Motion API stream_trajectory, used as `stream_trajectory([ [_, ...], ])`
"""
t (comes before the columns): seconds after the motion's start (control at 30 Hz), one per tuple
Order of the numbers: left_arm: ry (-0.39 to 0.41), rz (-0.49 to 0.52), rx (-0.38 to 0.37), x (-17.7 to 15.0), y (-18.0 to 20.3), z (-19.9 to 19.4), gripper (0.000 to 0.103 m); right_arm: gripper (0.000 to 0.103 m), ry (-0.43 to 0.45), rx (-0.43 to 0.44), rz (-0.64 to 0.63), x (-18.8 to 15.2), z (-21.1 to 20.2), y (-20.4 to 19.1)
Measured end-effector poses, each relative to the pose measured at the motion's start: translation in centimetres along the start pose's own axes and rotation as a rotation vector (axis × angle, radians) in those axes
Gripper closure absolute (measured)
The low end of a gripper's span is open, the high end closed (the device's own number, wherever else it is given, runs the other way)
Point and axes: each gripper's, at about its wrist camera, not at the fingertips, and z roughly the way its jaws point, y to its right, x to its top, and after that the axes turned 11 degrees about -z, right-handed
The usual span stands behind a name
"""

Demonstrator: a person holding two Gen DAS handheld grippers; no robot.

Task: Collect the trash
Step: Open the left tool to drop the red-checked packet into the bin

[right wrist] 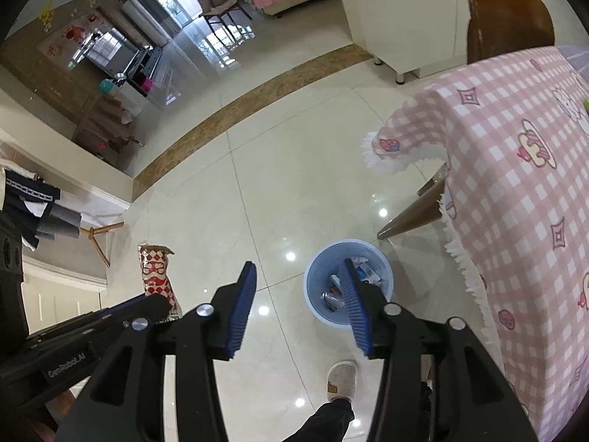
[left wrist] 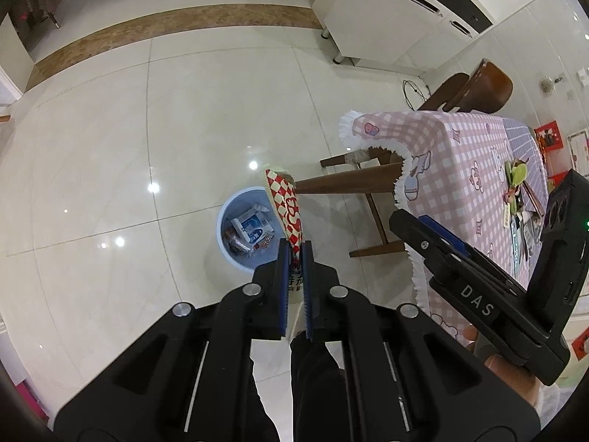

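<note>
My left gripper [left wrist: 295, 248] is shut on a red-and-white checkered snack wrapper [left wrist: 285, 206], which sticks up past the fingertips above the floor. Just beyond it on the floor stands a light blue trash bin [left wrist: 230, 213] holding several pieces of trash. In the right wrist view my right gripper [right wrist: 299, 269] is open with nothing between its blue pads, hanging over the same trash bin [right wrist: 316, 269]. The snack wrapper [right wrist: 156, 272] shows at the left of that view, held by the left gripper [right wrist: 162, 307].
A table with a pink checkered tablecloth [left wrist: 460, 169] stands to the right, with clutter [left wrist: 515, 191] on top. A brown chair [left wrist: 486, 88] and a white cabinet [left wrist: 405, 18] lie behind. A person's slippered foot [right wrist: 341, 379] is beside the bin. The floor is glossy tile.
</note>
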Motion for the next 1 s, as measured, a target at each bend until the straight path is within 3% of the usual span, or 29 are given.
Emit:
stream_trajectory([
  [0.47,-0.047,0.082,0.004,-0.7,4.1,1.6,0.097,0.054,0.040,-0.018,0.065,-0.9,-3.0,3.3],
  [0.83,-0.034,0.107,0.019,-0.5,7.0,2.0,0.096,0.053,0.082,-0.015,0.123,-1.6,-5.9,6.4],
  [0.87,-0.030,0.102,0.027,-0.4,7.3,2.0,0.093,0.053,0.084,-0.015,0.128,-1.6,-6.1,6.7],
  [0.93,-0.001,0.084,0.060,-0.2,7.7,1.9,0.073,0.053,0.089,-0.015,0.139,-1.9,-6.5,7.5],
  [0.97,0.019,0.083,0.068,-0.2,7.9,1.7,0.040,0.053,0.091,-0.016,0.143,-2.0,-6.7,7.8],
  [1.0,0.042,0.085,0.067,-0.2,8.2,1.5,0.033,0.053,0.091,-0.017,0.145,-2.0,-6.8,8.2],
])
